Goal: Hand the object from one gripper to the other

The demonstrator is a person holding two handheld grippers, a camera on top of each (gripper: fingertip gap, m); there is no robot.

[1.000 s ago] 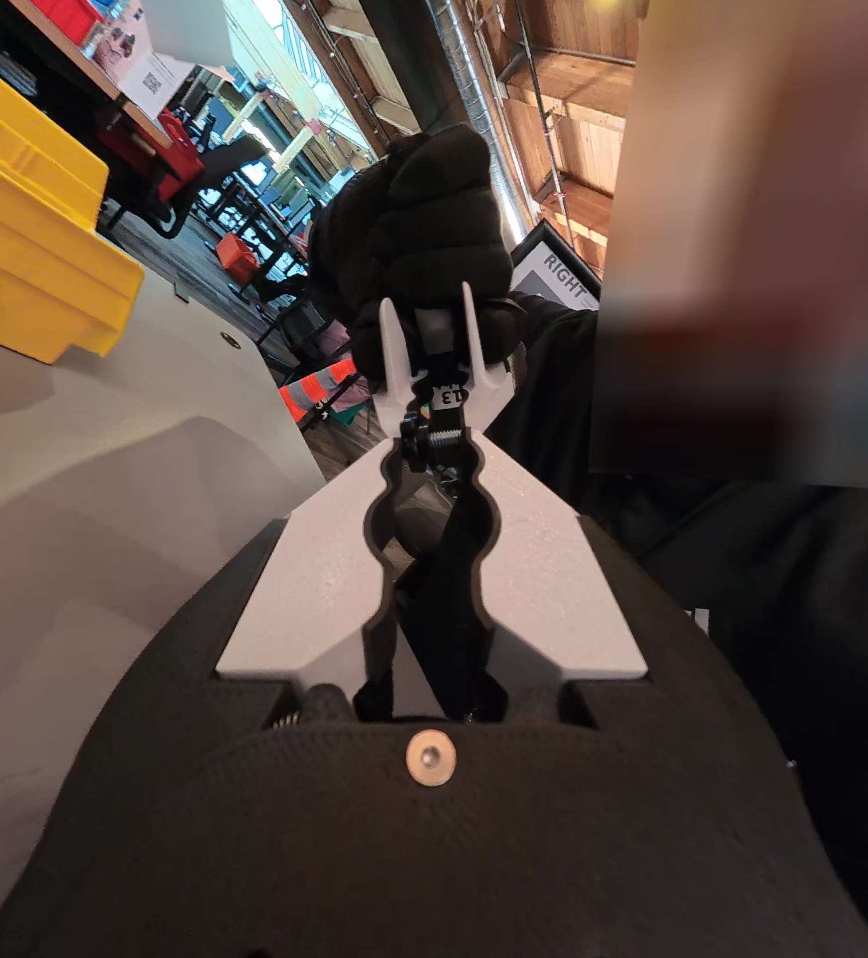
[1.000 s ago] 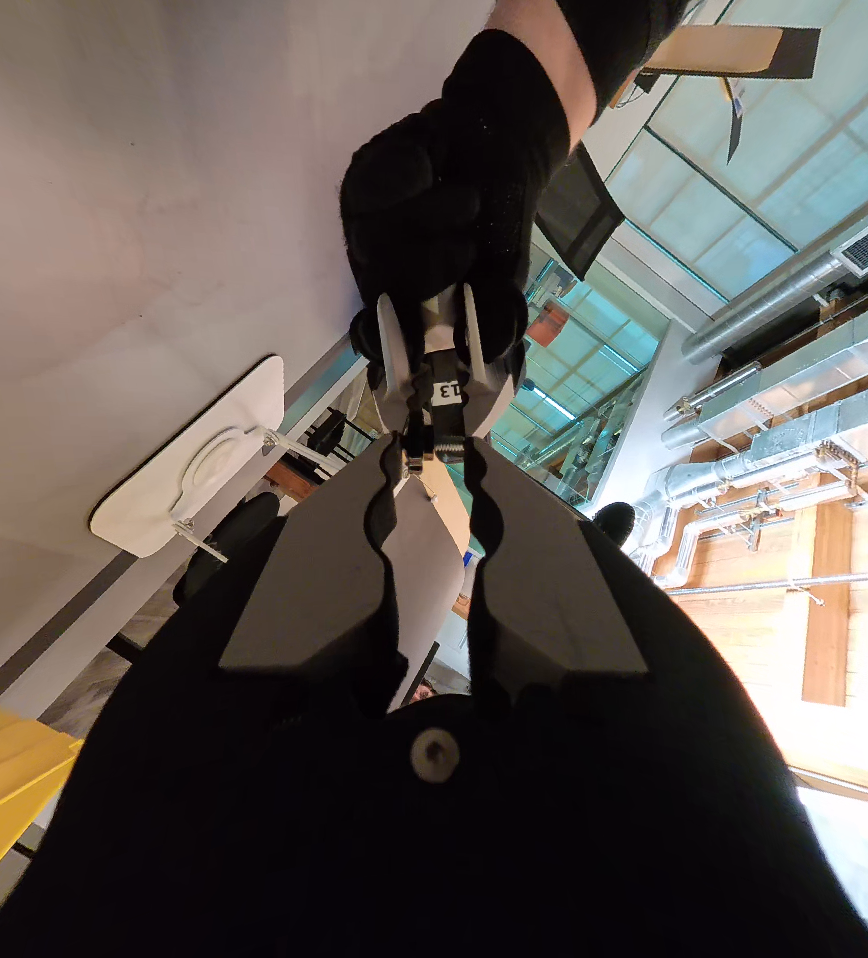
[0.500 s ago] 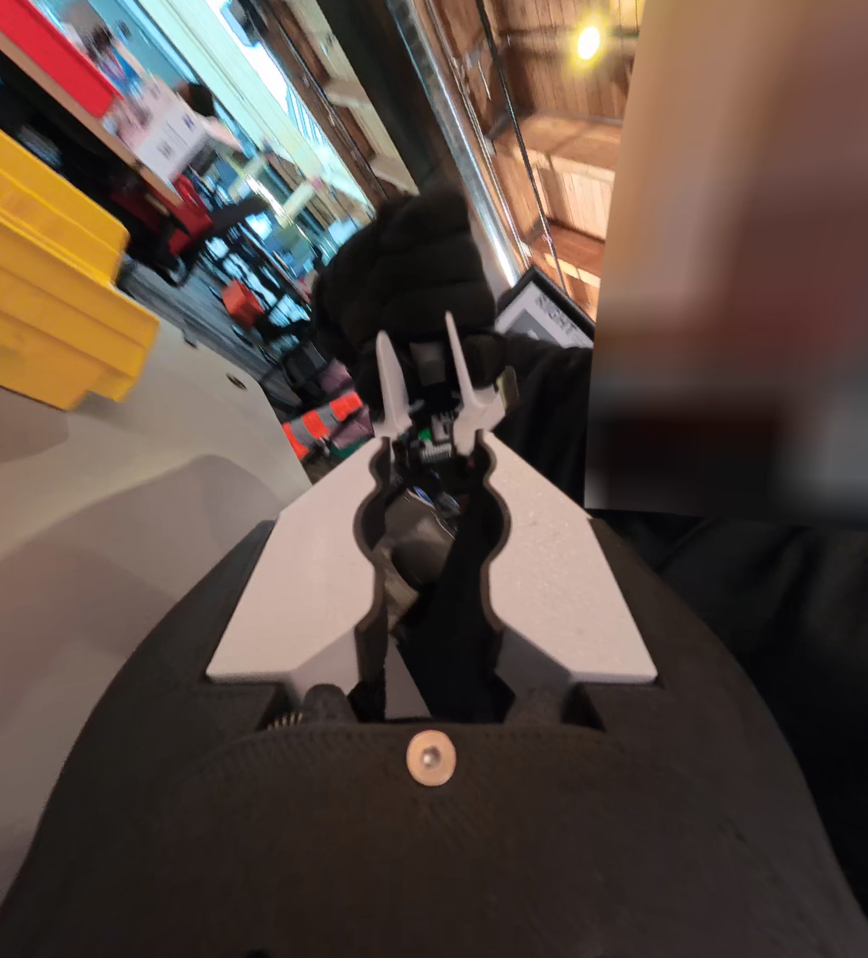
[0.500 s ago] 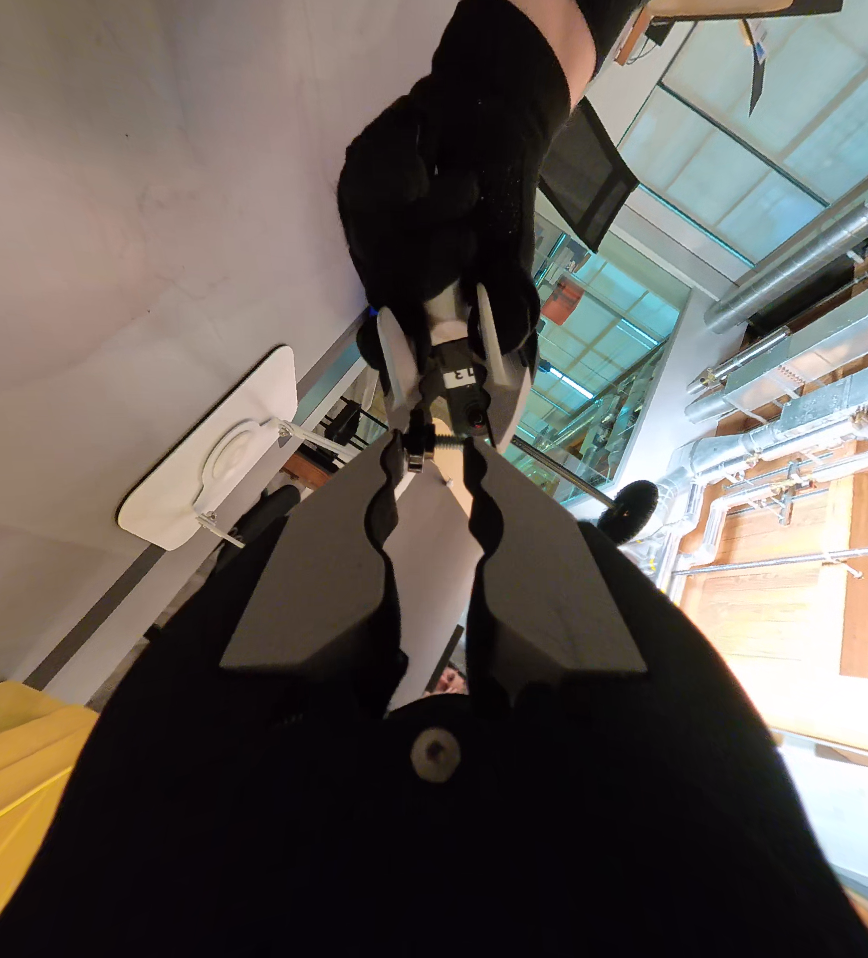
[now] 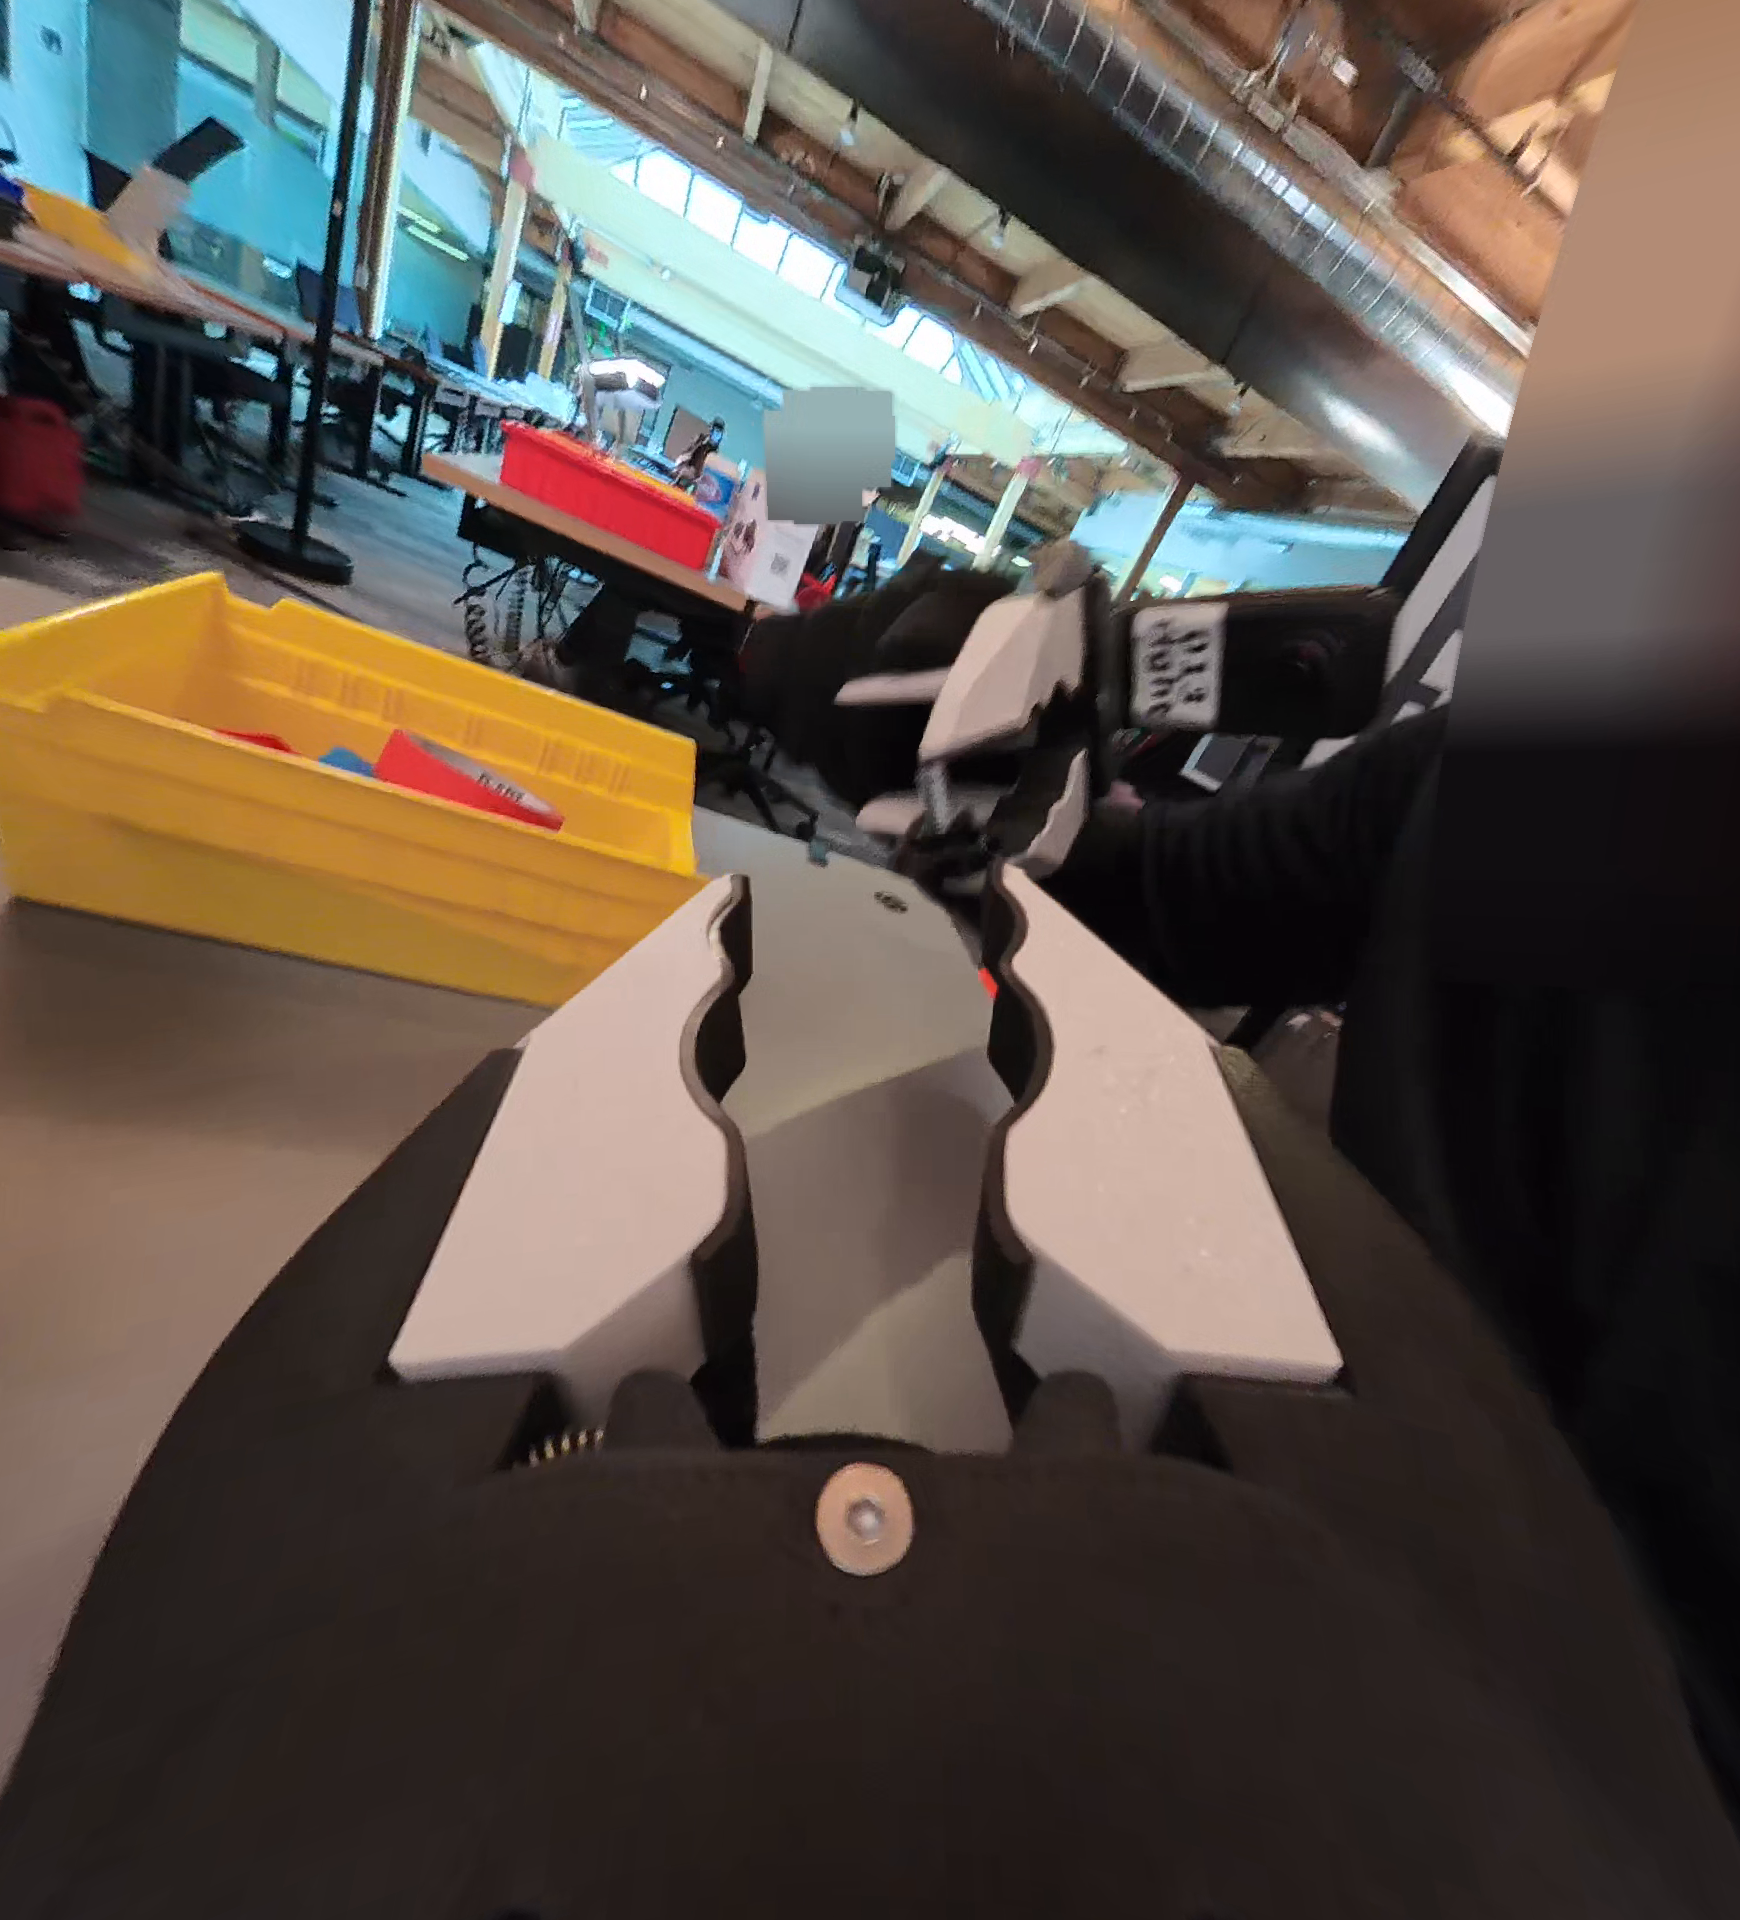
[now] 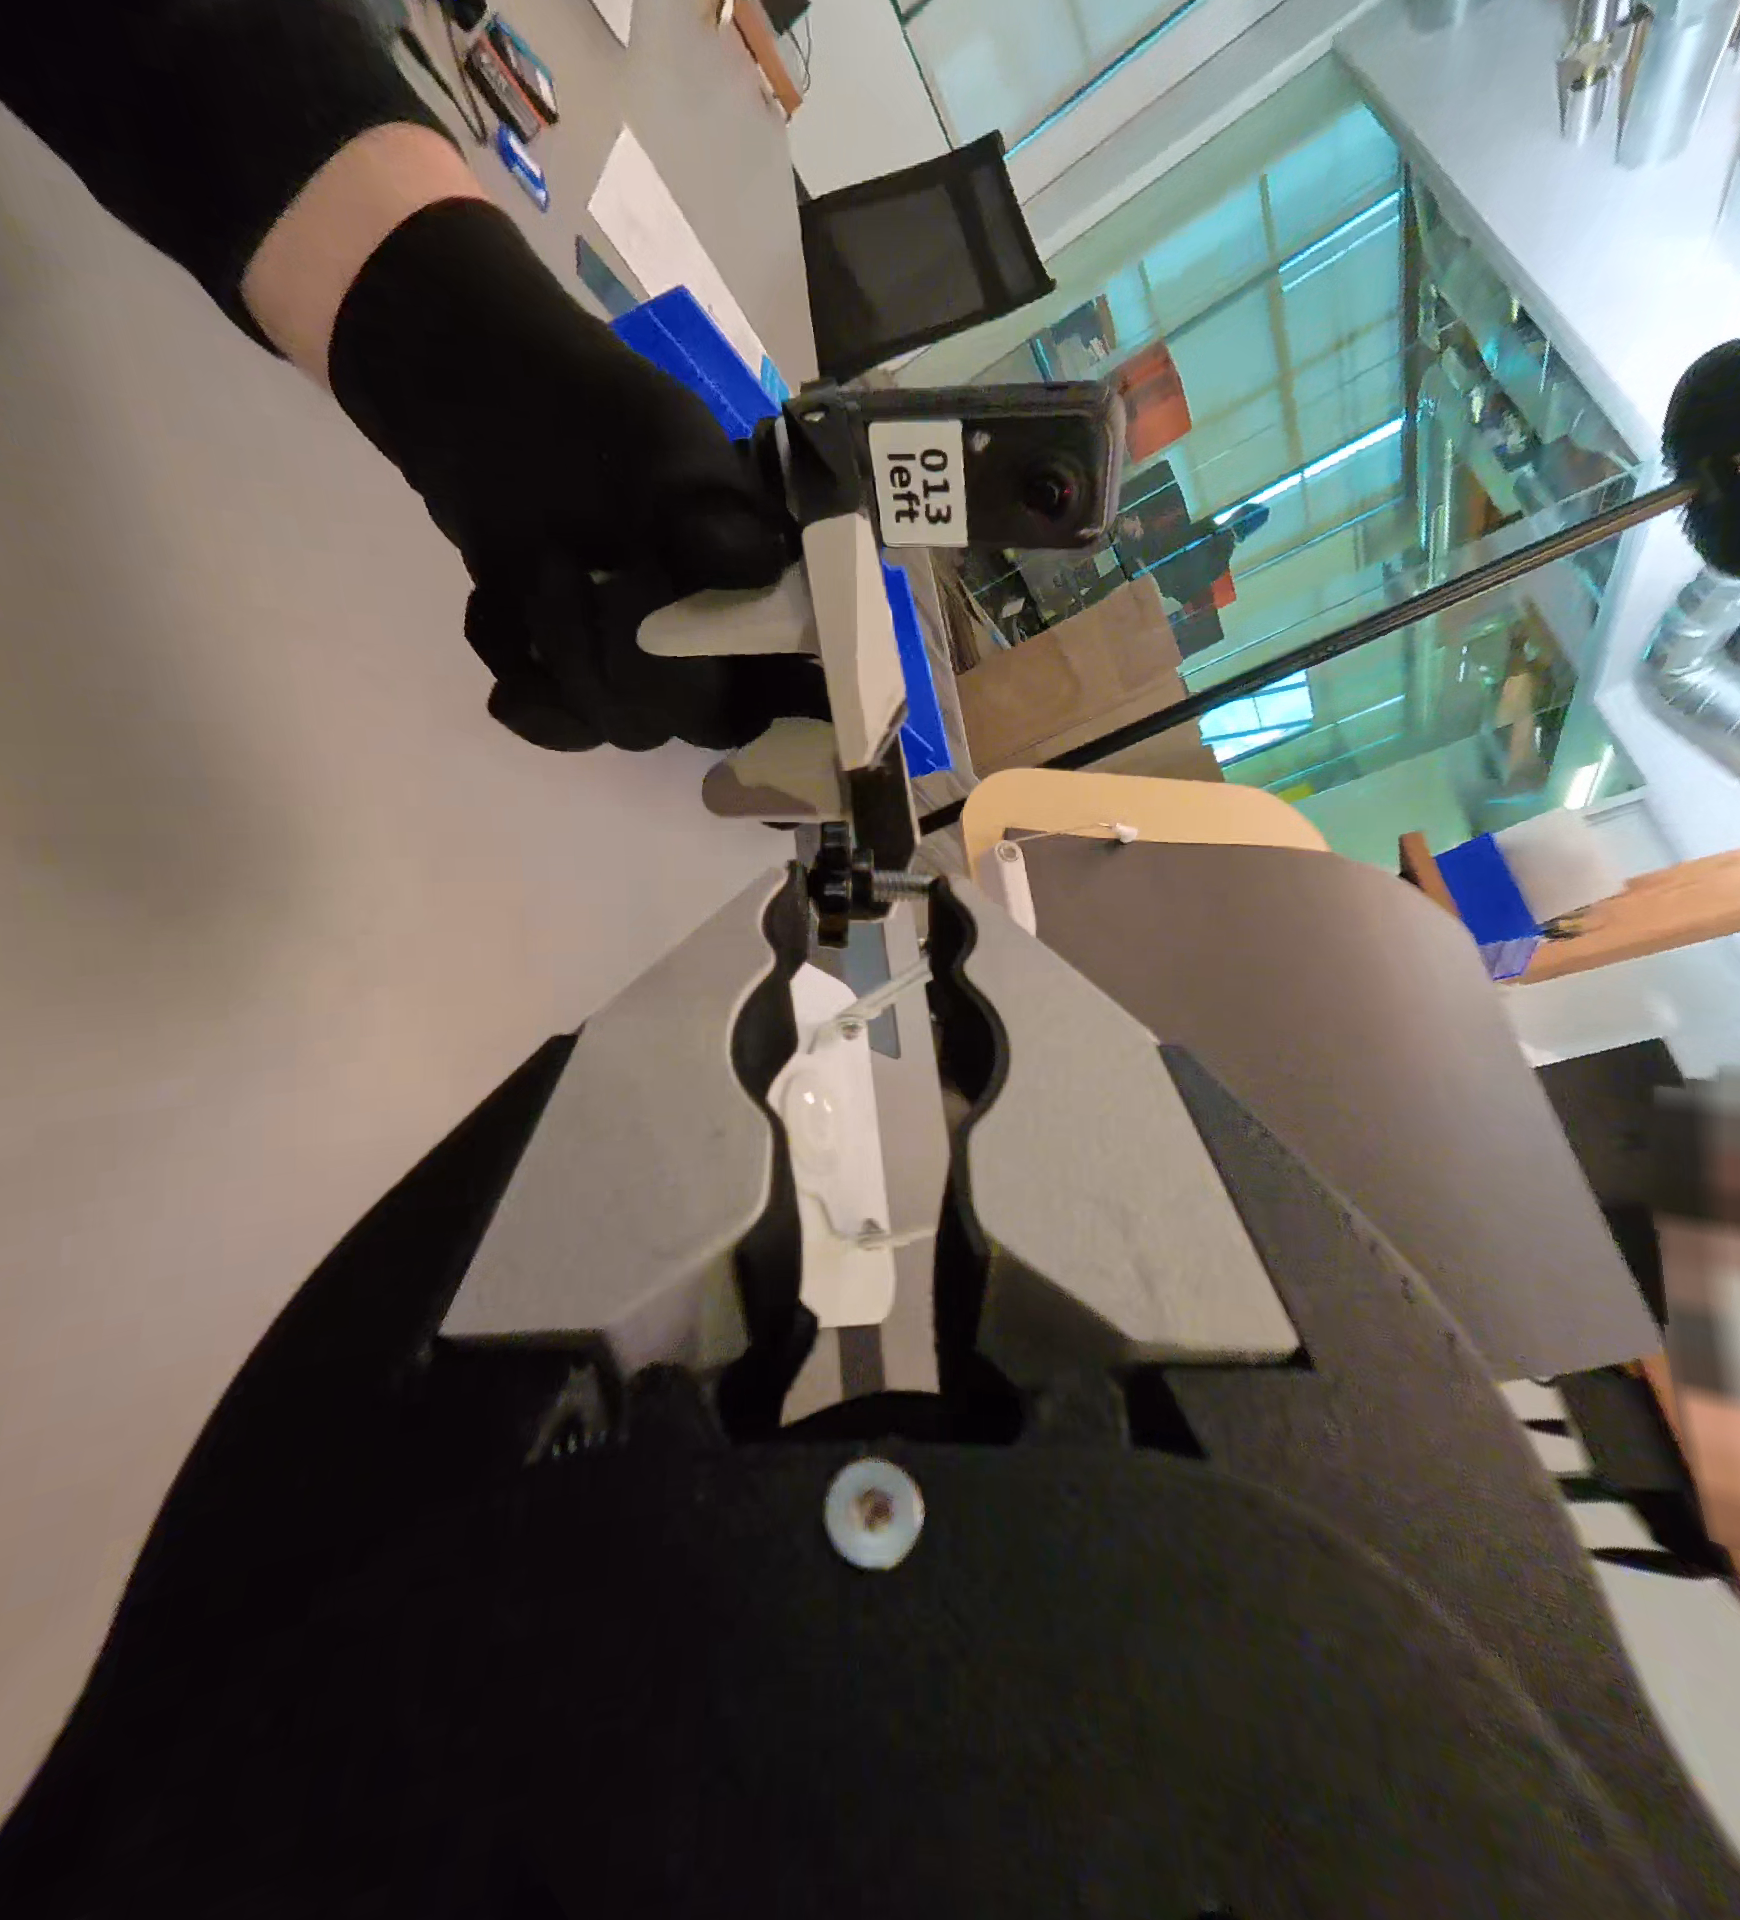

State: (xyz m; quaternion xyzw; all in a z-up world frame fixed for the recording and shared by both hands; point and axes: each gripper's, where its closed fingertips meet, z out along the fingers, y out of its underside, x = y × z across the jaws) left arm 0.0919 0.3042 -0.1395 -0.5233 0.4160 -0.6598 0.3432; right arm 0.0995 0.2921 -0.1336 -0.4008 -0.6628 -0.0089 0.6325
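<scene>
The right gripper [image 6: 861, 904] is clamped on a small thumbscrew [image 6: 845, 890] at its very fingertips. The screw's long axis lies crosswise to the fingers, with the black knob against the left finger and the threaded shank pointing right. The left gripper [image 5: 866, 904] stands apart and empty, just right of the yellow bin [image 5: 274, 873], above the grey table [image 5: 118, 1091].

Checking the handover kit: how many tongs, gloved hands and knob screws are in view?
Tongs: 2 (left tongs, right tongs)
Gloved hands: 2 (left hand, right hand)
Knob screw: 1
Total: 5
</scene>
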